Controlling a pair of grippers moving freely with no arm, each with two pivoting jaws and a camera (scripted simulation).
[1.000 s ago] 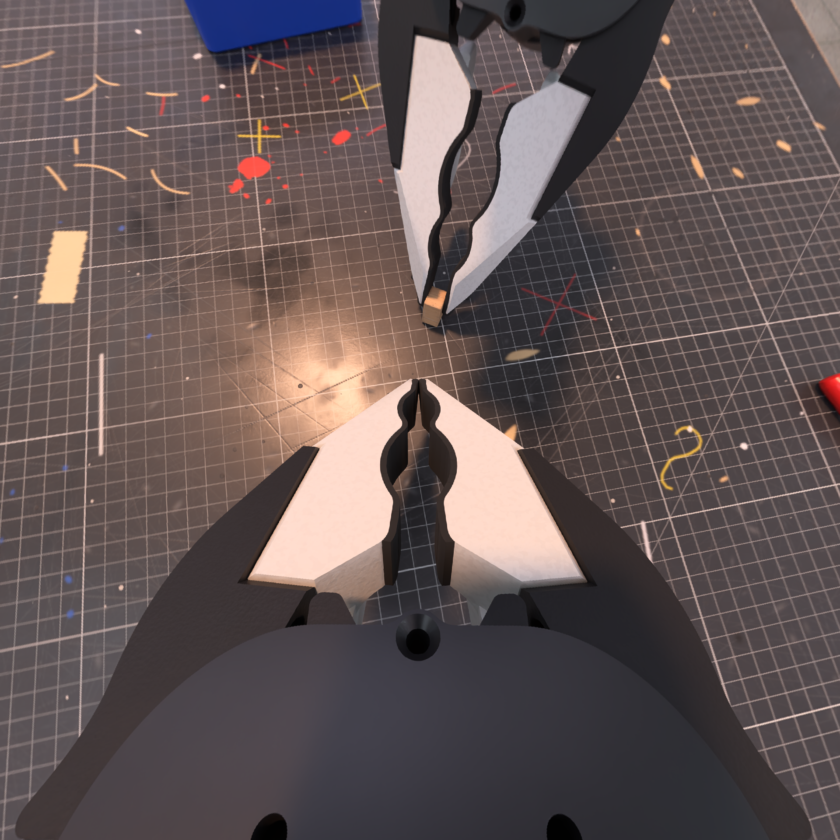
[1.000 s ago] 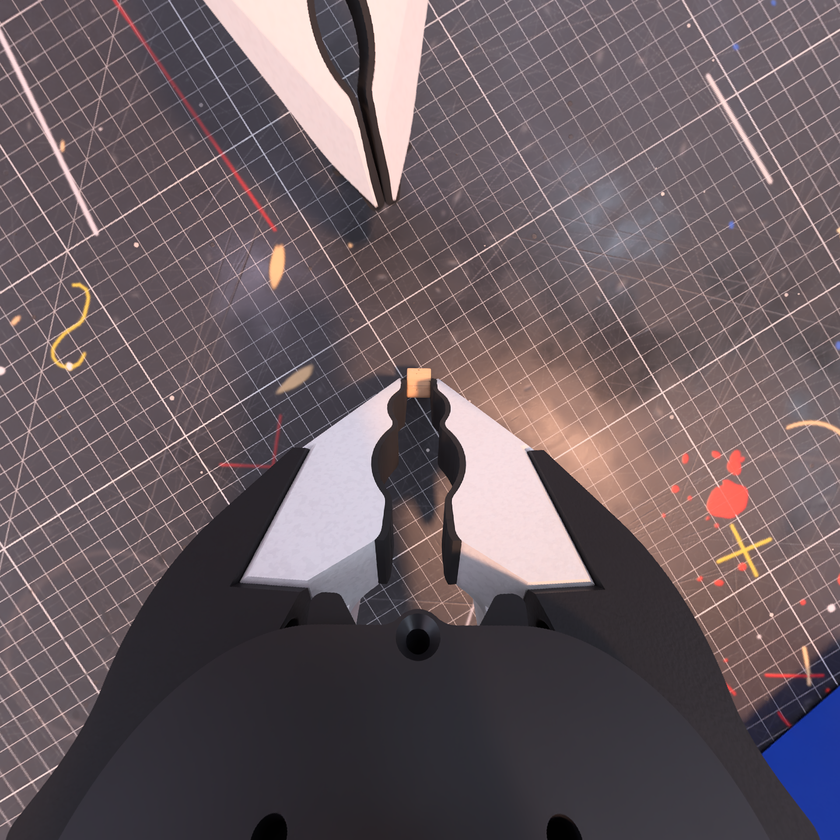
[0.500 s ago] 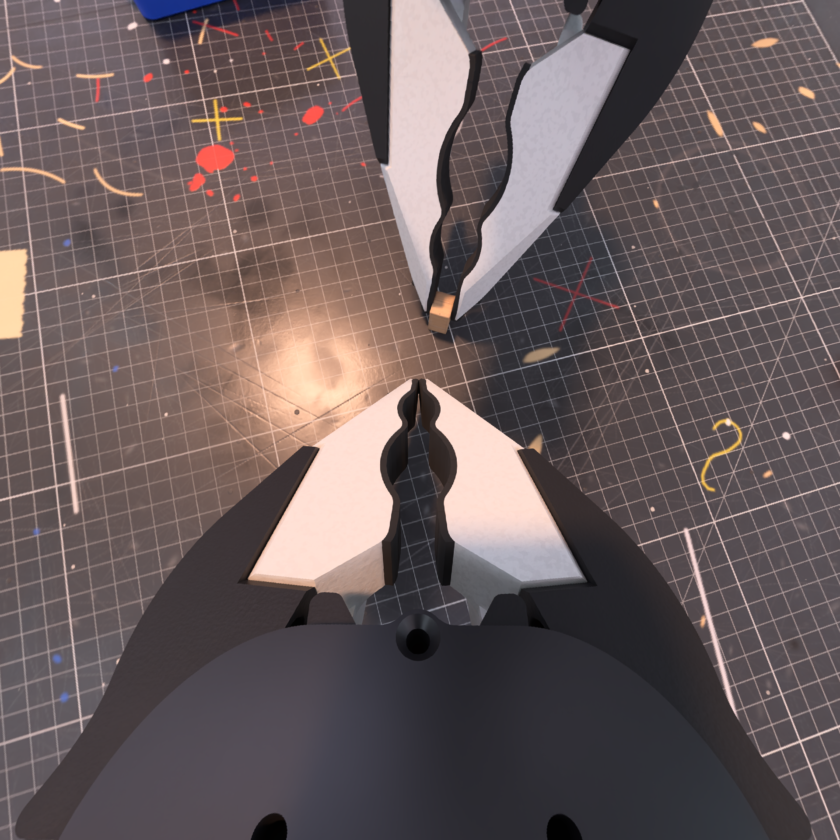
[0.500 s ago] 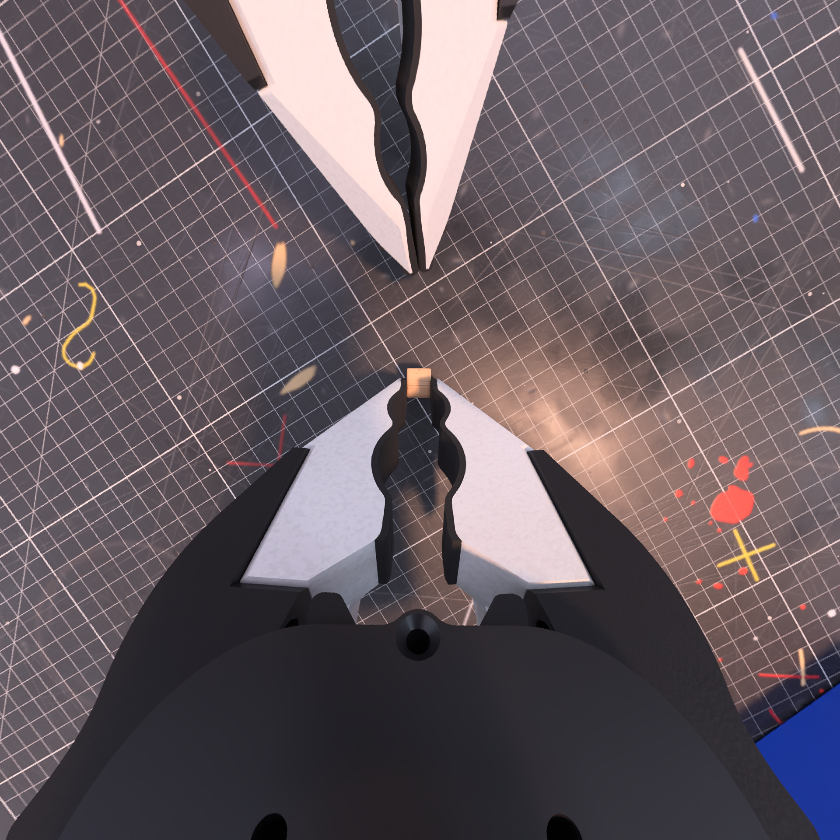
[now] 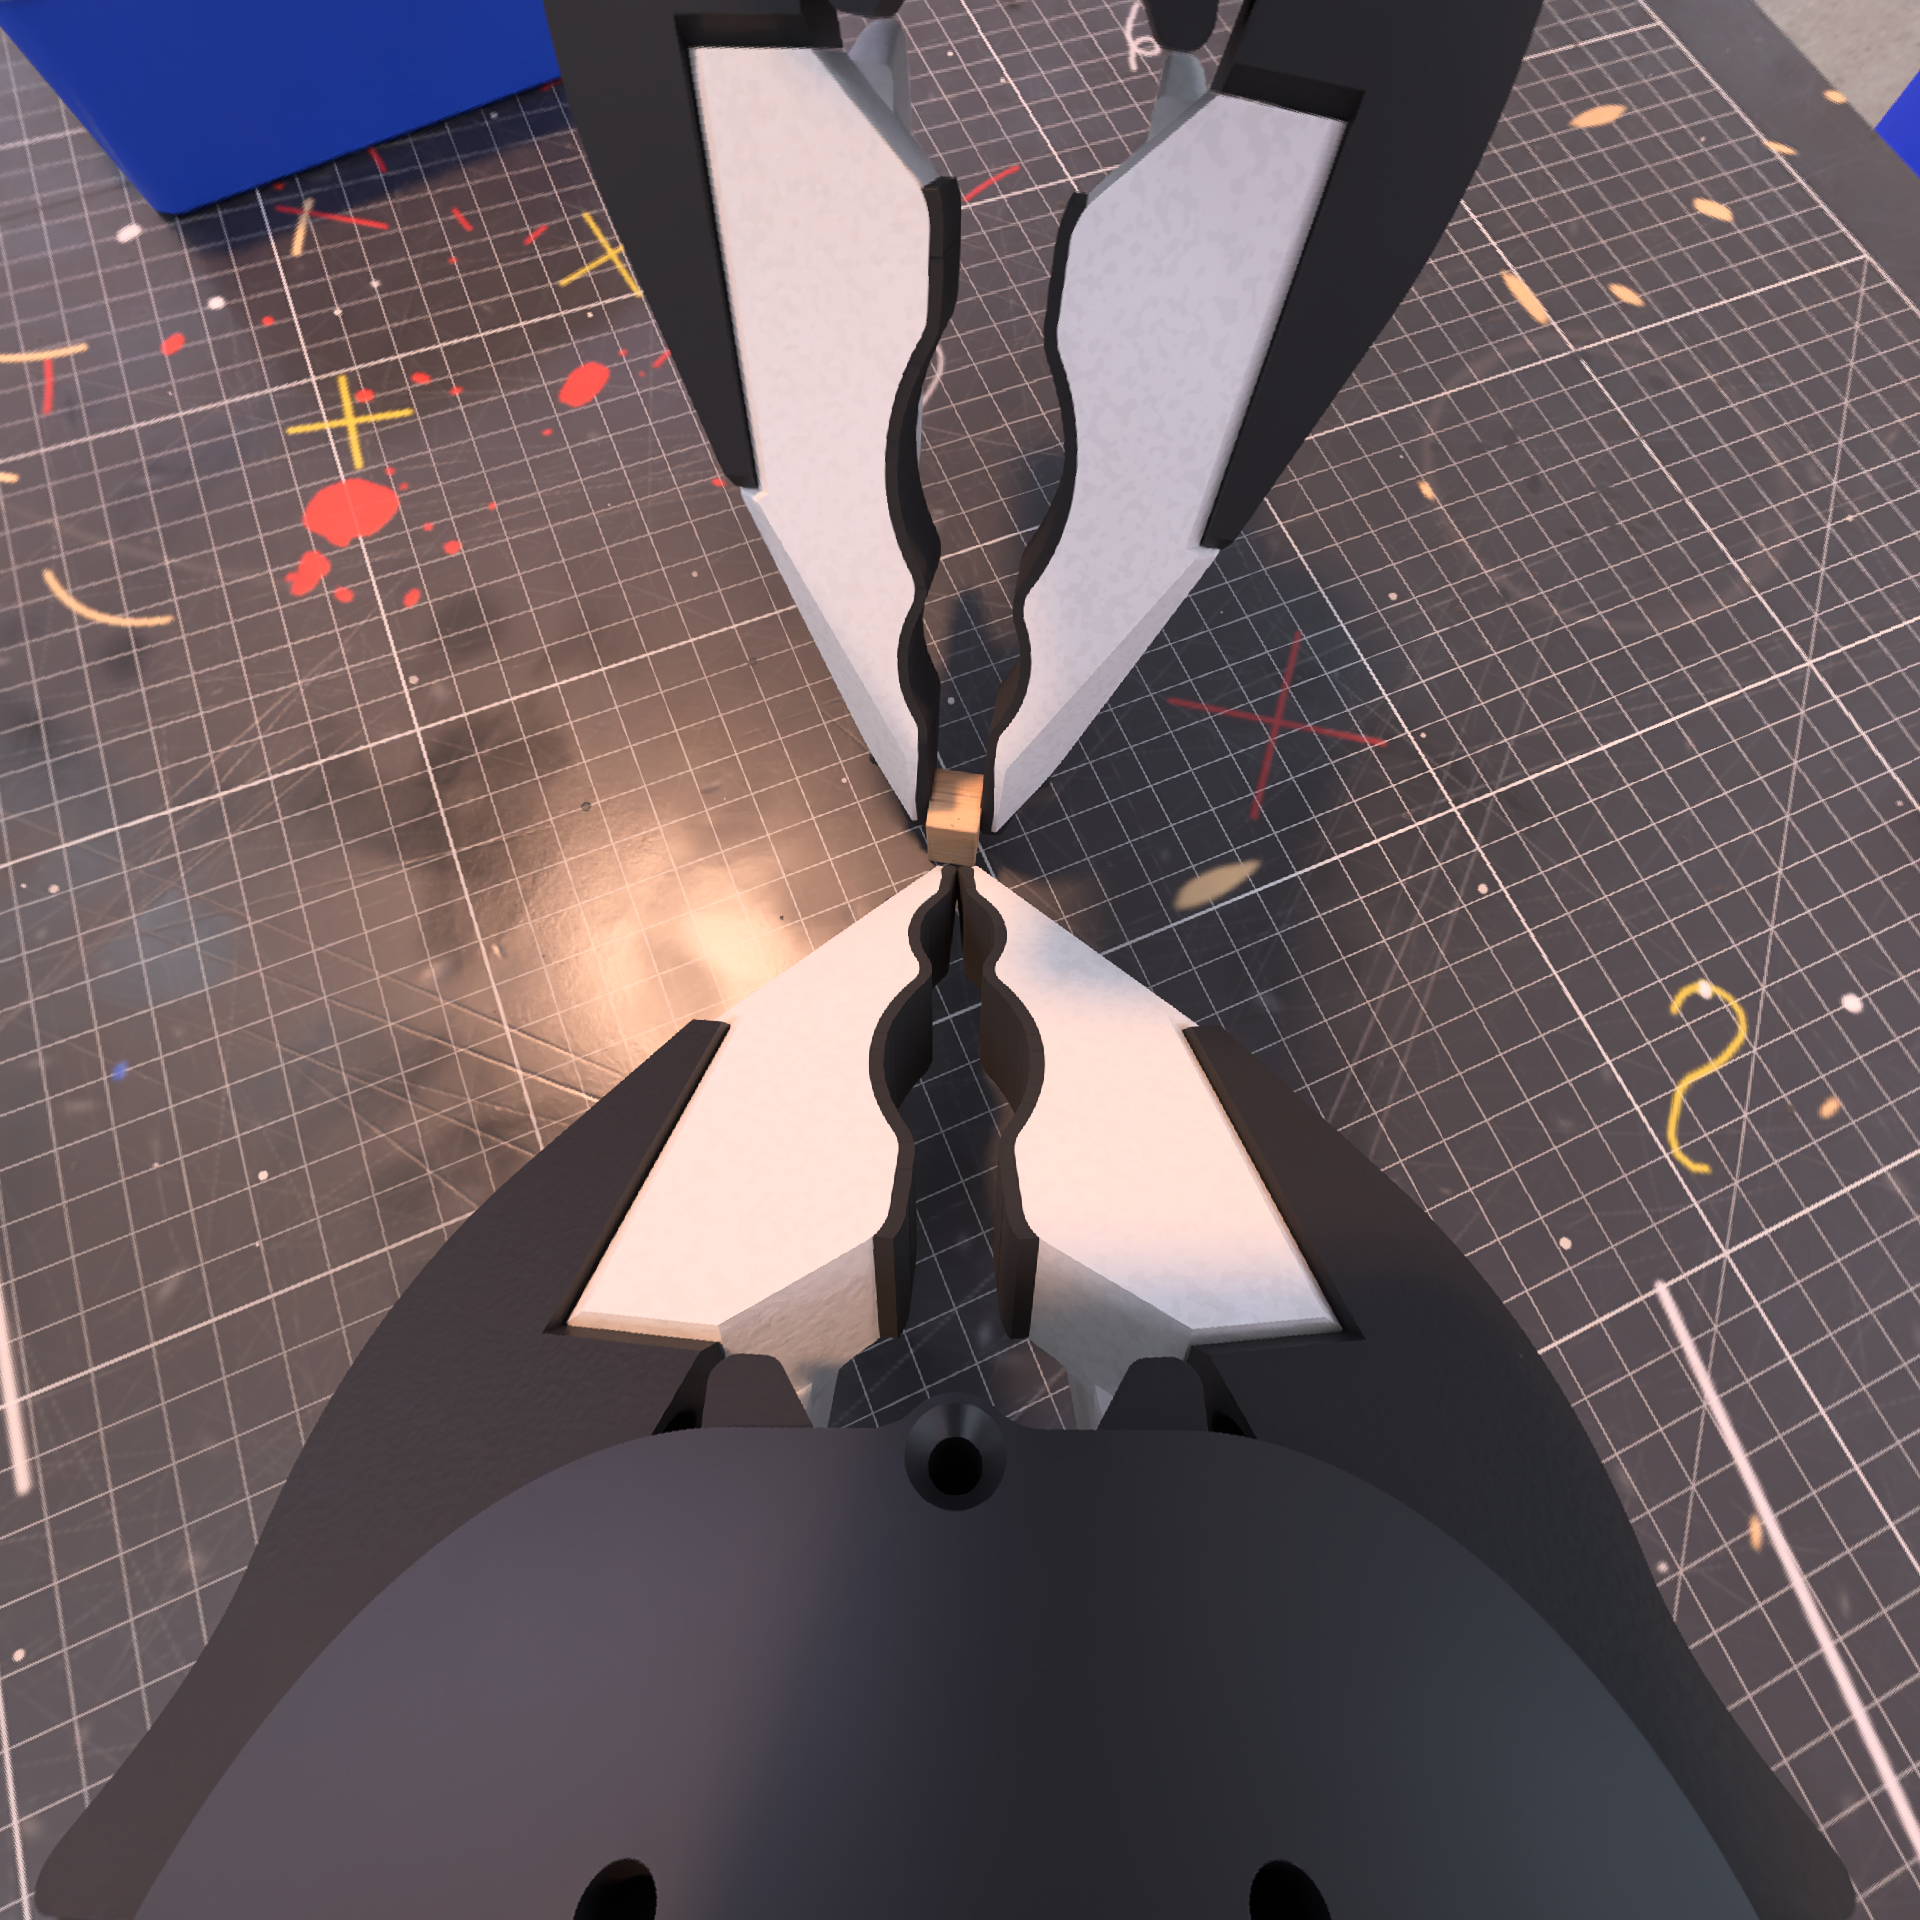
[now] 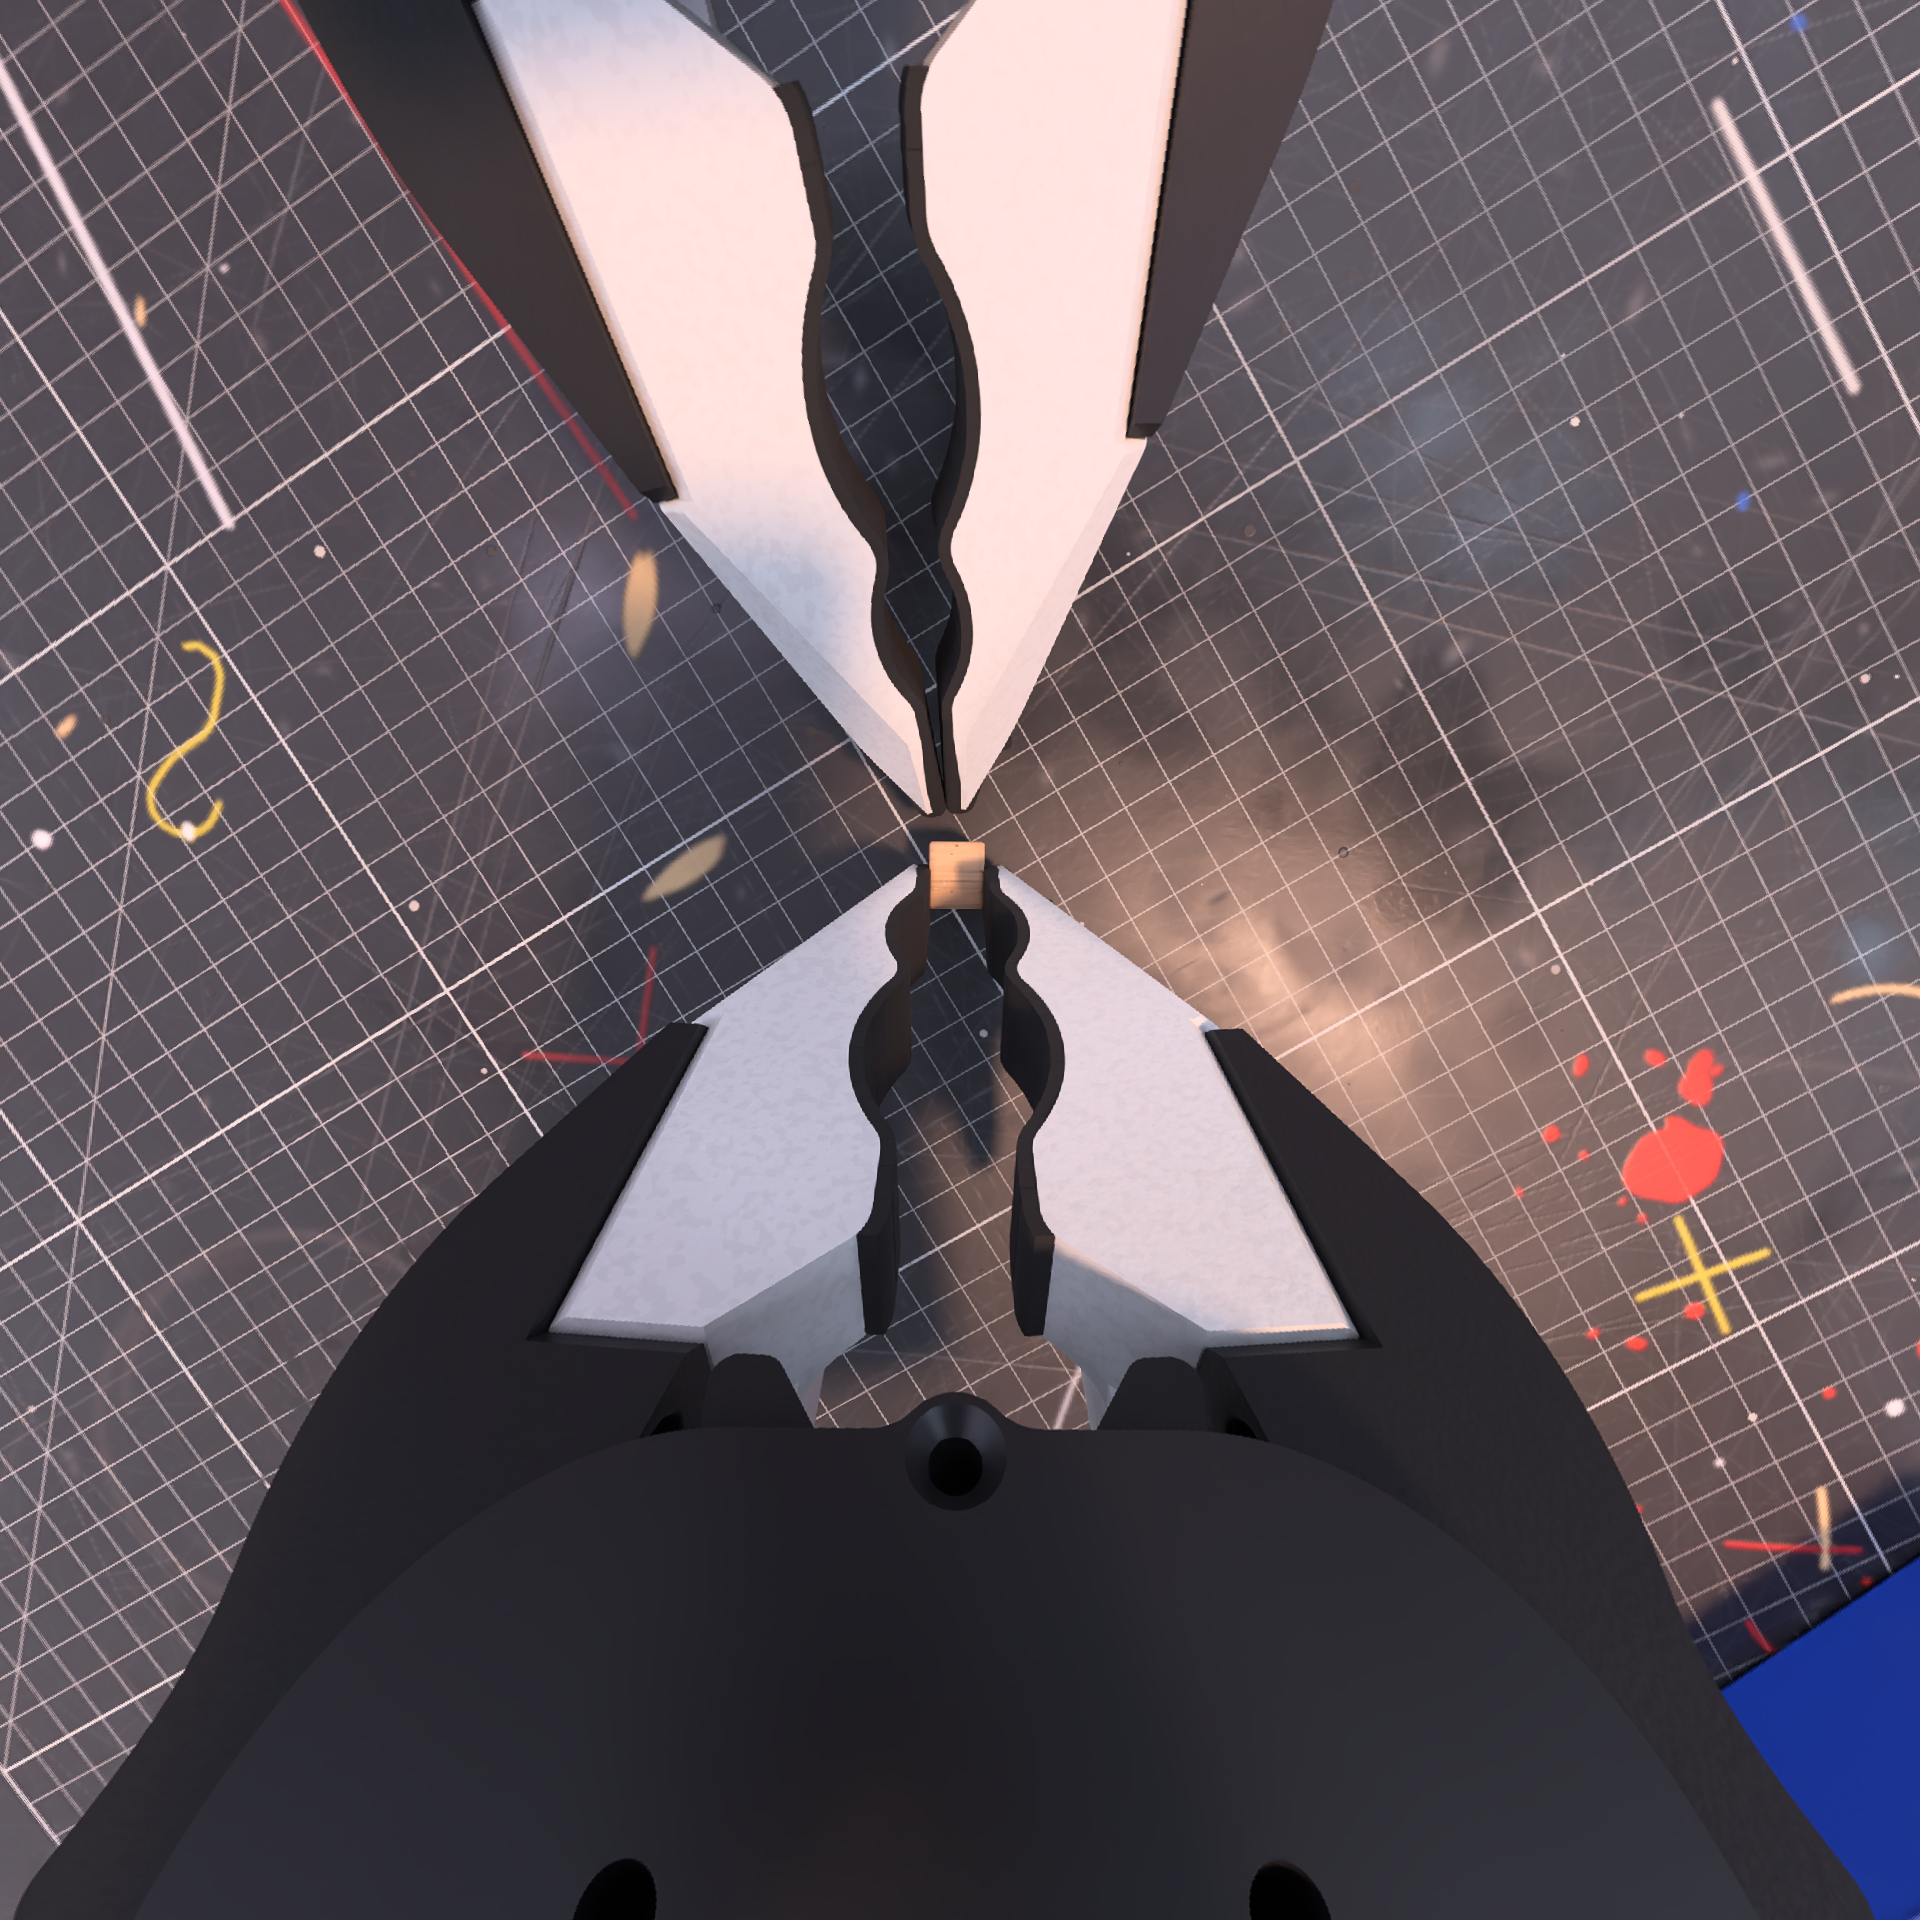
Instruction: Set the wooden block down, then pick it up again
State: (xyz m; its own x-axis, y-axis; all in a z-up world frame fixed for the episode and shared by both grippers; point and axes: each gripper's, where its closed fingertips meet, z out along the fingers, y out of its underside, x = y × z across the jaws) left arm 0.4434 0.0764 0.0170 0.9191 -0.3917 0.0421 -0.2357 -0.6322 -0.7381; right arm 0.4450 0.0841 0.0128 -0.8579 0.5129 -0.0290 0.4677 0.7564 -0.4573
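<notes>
A tiny wooden block [image 6: 957,875] is pinched between the tips of my right gripper [image 6: 957,883], held just above a dark gridded cutting mat [image 6: 1455,623]. In the left wrist view the block [image 5: 955,821] shows at the tips of the right gripper [image 5: 956,816], which reaches in from the top. My left gripper [image 5: 955,883] is shut and empty, its tips almost touching the block from the opposite side. In the right wrist view the left gripper [image 6: 943,805] points in from the top, tips just short of the block.
A blue box [image 5: 260,94] stands at the mat's far left in the left wrist view, and its corner [image 6: 1849,1704] shows at the lower right in the right wrist view. Paint splashes, marks and wood chips lie flat on the mat [image 5: 1558,520].
The two grippers have come together tip to tip. The left gripper has closed the gap to the block, which stays held in the right gripper.
</notes>
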